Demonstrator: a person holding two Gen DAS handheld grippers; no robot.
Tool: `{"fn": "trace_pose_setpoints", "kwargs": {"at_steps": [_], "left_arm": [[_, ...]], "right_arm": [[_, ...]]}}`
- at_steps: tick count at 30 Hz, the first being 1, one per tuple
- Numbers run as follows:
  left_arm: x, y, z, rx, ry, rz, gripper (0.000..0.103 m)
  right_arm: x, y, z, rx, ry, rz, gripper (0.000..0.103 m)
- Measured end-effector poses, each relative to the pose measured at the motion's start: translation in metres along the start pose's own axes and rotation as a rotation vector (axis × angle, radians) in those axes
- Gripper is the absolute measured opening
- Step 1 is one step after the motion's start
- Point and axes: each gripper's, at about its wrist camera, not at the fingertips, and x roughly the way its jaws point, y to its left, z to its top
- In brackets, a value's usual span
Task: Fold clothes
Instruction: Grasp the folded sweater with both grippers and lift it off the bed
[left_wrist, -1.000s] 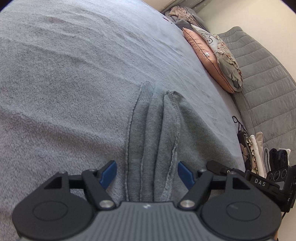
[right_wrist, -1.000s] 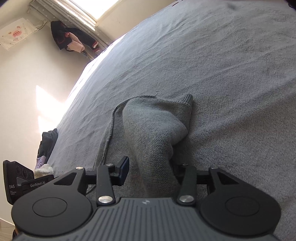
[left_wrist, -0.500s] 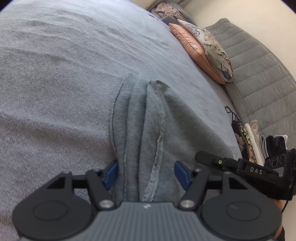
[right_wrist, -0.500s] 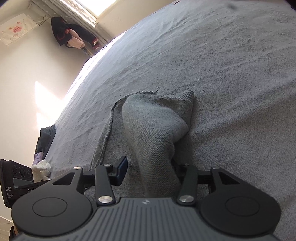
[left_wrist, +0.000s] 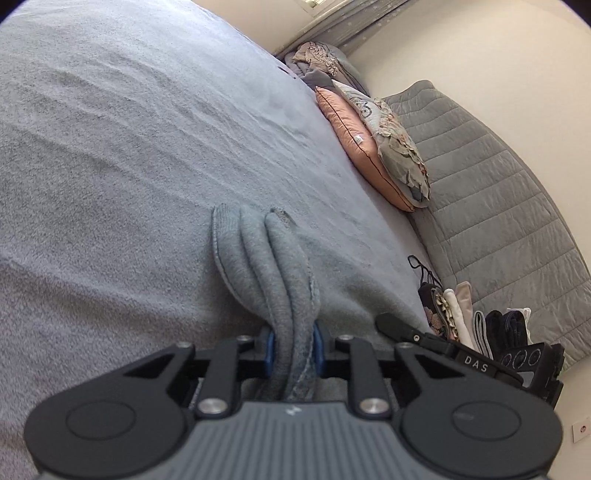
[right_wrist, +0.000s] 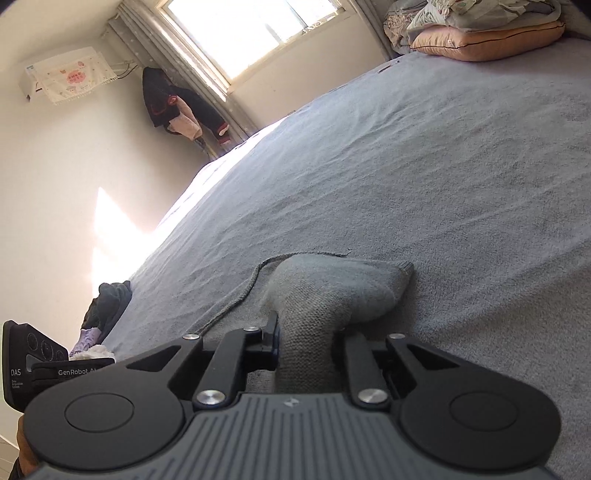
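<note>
Left wrist view: the left gripper (left_wrist: 292, 349) is clenched on a bunched part of the grey knit sweater (left_wrist: 273, 273), whose folds rise from the grey bed cover (left_wrist: 129, 155) into the blue pads (left_wrist: 270, 349). A second ago these pads stood wide apart on either side of the cloth; now they pinch it. Open bed cover stretches ahead and to the left. To the right, the sweater's flat part runs toward the bed edge, where a pink pillow (left_wrist: 354, 140), a quilted grey headboard (left_wrist: 498, 221) and a row of folded clothes (left_wrist: 469, 314) crowd close.

Right wrist view: the right gripper (right_wrist: 306, 350) grasps another thick fold of the sweater (right_wrist: 325, 295), squeezed tighter than before and lifted off the bed cover (right_wrist: 443, 166). Ahead and right lies open bed; the left edge drops toward the wall, below the window (right_wrist: 236, 33).
</note>
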Motion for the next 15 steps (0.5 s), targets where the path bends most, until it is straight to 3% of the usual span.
{"fn": "trace_pose_setpoints", "kwargs": {"at_steps": [8, 15], "left_arm": [[-0.002, -0.015, -0.005, -0.072, 0.010, -0.043, 0.021], [0.002, -0.074, -0.016, -0.082, -0.002, -0.117, 0.020]], "right_arm": [[-0.010, 0.005, 0.010, -0.075, 0.006, -0.023, 0.015], [-0.056, 0.001, 0.037, -0.178, -0.034, -0.021, 0.015]]}}
